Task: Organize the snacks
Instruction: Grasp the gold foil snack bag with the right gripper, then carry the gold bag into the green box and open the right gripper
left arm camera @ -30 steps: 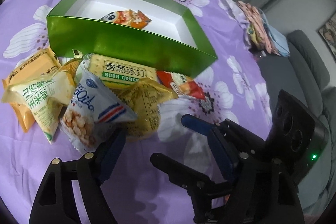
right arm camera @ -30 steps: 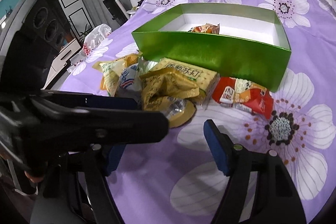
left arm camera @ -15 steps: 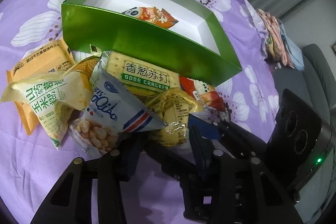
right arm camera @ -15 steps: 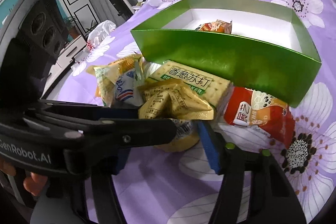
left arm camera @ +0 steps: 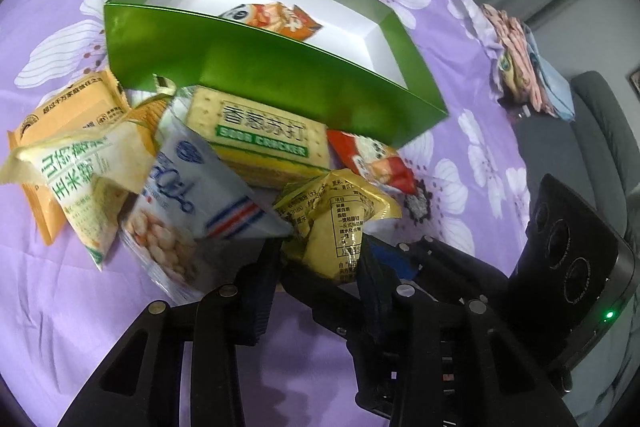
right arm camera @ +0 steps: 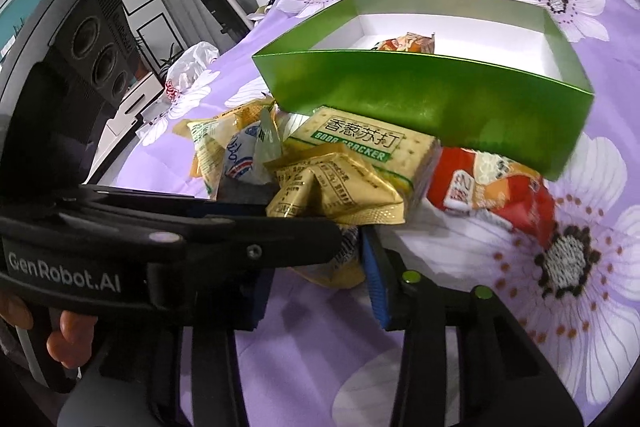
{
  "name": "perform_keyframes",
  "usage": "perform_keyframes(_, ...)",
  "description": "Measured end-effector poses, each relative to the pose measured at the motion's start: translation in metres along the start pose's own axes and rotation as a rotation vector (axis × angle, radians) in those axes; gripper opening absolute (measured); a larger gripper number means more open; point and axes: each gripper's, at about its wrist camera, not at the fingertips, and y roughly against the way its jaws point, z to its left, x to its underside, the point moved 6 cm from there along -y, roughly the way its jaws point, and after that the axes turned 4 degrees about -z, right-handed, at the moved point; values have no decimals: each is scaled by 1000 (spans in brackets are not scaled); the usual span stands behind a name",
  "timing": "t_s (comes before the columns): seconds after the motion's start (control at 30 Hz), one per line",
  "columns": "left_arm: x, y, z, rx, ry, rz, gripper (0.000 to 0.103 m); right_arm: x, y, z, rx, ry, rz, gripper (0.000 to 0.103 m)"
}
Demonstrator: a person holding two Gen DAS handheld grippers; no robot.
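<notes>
Left wrist view: the left gripper (left arm camera: pixel 316 267) points down at a heap of snack packets on a purple flowered cloth (left arm camera: pixel 60 307); its jaws are closing, narrow now, with the lower end of a crumpled yellow packet (left arm camera: pixel 340 223) between them, the dark pads at either side of it; whether they already press it I cannot tell for certain, though they look to touch. Just left of that packet lies a pale blue packet (left arm camera: pixel 192 195) printed with round biscuits; further left a green-and-white corn snack packet (left arm camera: pixel 80 179) overlaps an orange packet (left arm camera: pixel 68 107). Behind them a soda cracker packet (left arm camera: pixel 264 139) lies against the near wall of a green box (left arm camera: pixel 260 75); a red packet (left arm camera: pixel 372 163) pokes out at the box's right corner. Inside the white-lined box rests one orange snack packet (left arm camera: pixel 276 19). The right gripper's black body (left arm camera: pixel 576 259) shows at the right edge.

Right wrist view: the right gripper (right arm camera: pixel 316 291) has blue-padded jaws, also closing, half wide; the bottom of the same yellow packet (right arm camera: pixel 336 187) hangs between them, and the left gripper's arm (right arm camera: pixel 180 239) crosses in front from the left. A person's fingers (right arm camera: pixel 68 335) hold that handle. The soda cracker packet (right arm camera: pixel 360 143) sits behind, the red packet (right arm camera: pixel 496 187) to the right, the green box (right arm camera: pixel 420 95) beyond.
</notes>
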Motion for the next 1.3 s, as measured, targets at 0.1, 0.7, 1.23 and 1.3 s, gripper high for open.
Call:
perform_keyframes(0.1,5,4,-11,17,-24,-1,37,2,15,0,27,9,-16,41)
perform_keyframes(0.7,-19,46,-57,52,-175,-137,37,-39,62,10,106,76,-167,41)
perform_keyframes(1.23,-115,48,-29,41,-156,-193,38,-127,21,3,117,143,-201,42)
perform_keyframes(1.3,-125,42,-20,46,-142,-178,37,-135,8,0,123,153,-188,42)
